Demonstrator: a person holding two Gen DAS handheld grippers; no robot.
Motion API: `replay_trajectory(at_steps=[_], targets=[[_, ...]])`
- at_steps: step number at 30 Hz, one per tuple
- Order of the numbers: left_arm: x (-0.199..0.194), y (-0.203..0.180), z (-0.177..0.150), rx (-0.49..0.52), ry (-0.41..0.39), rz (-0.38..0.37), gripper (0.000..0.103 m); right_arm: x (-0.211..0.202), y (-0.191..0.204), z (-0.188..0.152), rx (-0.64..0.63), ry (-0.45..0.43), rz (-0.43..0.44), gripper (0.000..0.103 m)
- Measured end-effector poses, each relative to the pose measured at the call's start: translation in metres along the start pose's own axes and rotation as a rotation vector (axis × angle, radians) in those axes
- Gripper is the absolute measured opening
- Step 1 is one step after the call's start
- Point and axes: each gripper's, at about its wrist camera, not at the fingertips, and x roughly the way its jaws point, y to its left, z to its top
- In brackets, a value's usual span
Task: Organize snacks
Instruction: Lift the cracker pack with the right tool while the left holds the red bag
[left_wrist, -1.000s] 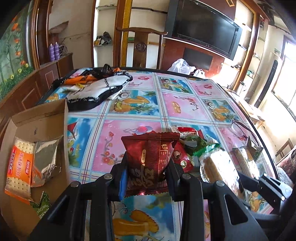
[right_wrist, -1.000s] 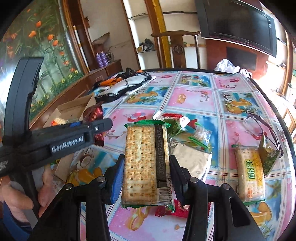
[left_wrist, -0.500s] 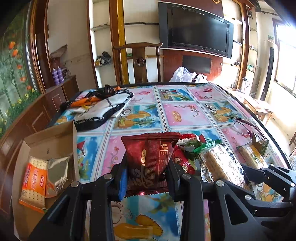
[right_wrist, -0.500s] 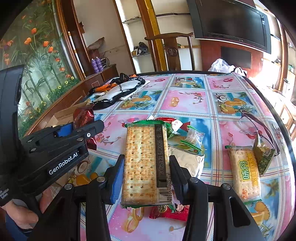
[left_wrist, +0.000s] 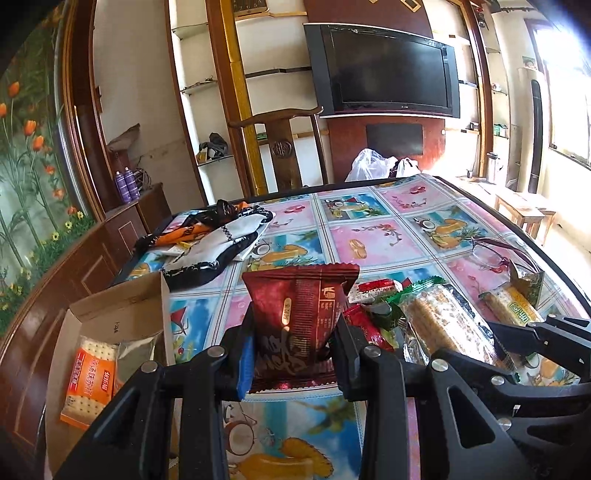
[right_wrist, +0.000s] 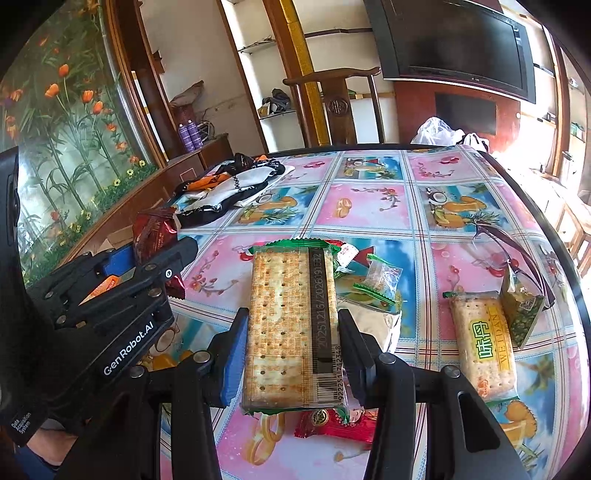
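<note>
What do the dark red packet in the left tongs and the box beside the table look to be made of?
Dark red packet: glossy plastic or foil film, judging by its sheen, creases and serrated top seal. Box: plain brown cardboard, matte, with a folded open flap and raw edges.

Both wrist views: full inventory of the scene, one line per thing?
dark red snack packet: 1, held in left gripper
green-edged cracker pack: 1, held in right gripper
cardboard box: 1, brown, left table edge, open
orange cracker pack: 1, in box
loose snacks: several, red, green, silver, mid-table
yellow-label cracker pack: 1, right side
glasses: 1, dark red, right
bag: 1, black, white, orange, far left
table: 1, fruit-print cover
left gripper: black
right gripper: black
</note>
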Motion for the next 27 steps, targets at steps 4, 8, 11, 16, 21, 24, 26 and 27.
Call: replay_trajectory(at_steps=[4, 8, 11, 16, 21, 24, 26, 27], targets=[[0.0, 0.0, 0.0, 0.0, -0.001, 0.002, 0.033, -0.001, 0.0, 0.0, -0.001, -0.002, -0.001, 0.05], [-0.001, 0.001, 0.001, -0.001, -0.004, 0.003, 0.033, -0.002, 0.0, 0.001, -0.001, -0.001, -0.001, 0.05], [-0.002, 0.002, 0.001, -0.001, -0.009, 0.006, 0.033, -0.002, 0.0, 0.001, -0.002, -0.003, -0.002, 0.05], [-0.005, 0.004, 0.002, -0.007, -0.016, 0.008, 0.033, -0.003, 0.002, 0.001, -0.003, -0.01, 0.003, 0.05], [-0.007, 0.007, 0.004, -0.016, -0.021, 0.006, 0.034, -0.004, 0.003, 0.0, 0.002, -0.018, 0.005, 0.05], [-0.009, 0.019, 0.006, -0.053, -0.018, -0.01, 0.034, -0.004, 0.002, 0.0, 0.007, -0.019, 0.013, 0.05], [-0.009, 0.031, 0.008, -0.086, -0.007, -0.016, 0.034, -0.003, 0.003, 0.0, 0.011, -0.018, 0.023, 0.05], [-0.01, 0.036, 0.008, -0.099, -0.008, -0.011, 0.034, -0.002, 0.004, -0.001, 0.012, -0.017, 0.029, 0.05]])
